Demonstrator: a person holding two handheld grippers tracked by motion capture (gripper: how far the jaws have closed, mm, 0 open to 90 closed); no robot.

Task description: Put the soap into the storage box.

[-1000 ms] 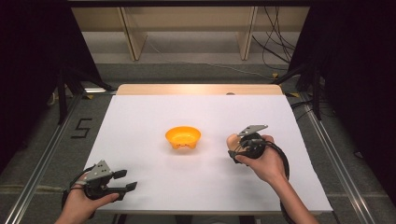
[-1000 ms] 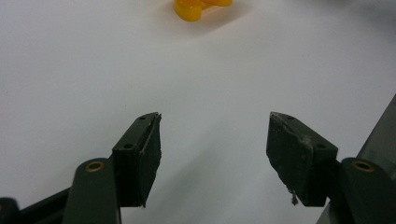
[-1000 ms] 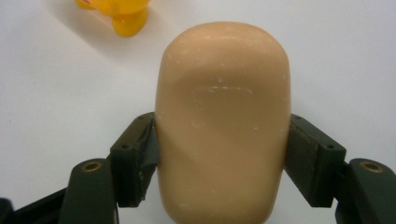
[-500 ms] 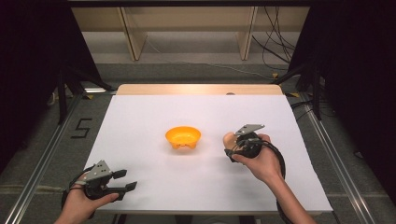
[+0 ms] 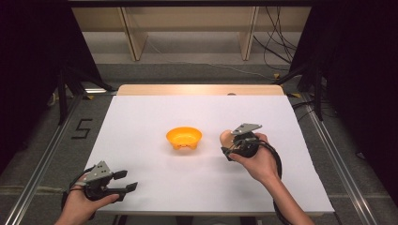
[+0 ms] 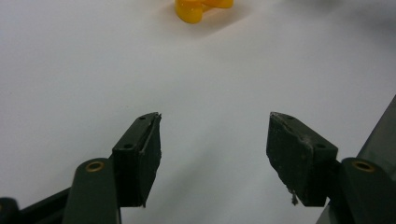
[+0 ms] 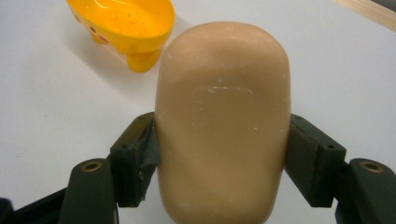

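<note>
Right gripper (image 7: 223, 154) clamped on the tan soap bar (image 7: 223, 121), long axis pointing away, yellow bowl (image 7: 126, 25) just ahead-left. Left gripper (image 6: 212, 154) wide open, farther off.

- In the right gripper view the soap (image 7: 223, 121) runs off the bottom edge, so its lower end is cut off; both pads (image 7: 140, 158) press its sides, and the faces under them are hidden.
- The bowl (image 7: 126, 23) is cut by the top edge there; its far rim is out of frame.
- In the left gripper view the bowl (image 6: 201, 8) shows as feet alone, the rest cut off at the top.
- In the high view the right gripper (image 5: 229, 143) and hand cover most of the soap (image 5: 225, 138); the jaws are too small to tell apart.
- The left hand (image 5: 82, 206) is cut off by the bottom edge.
</note>
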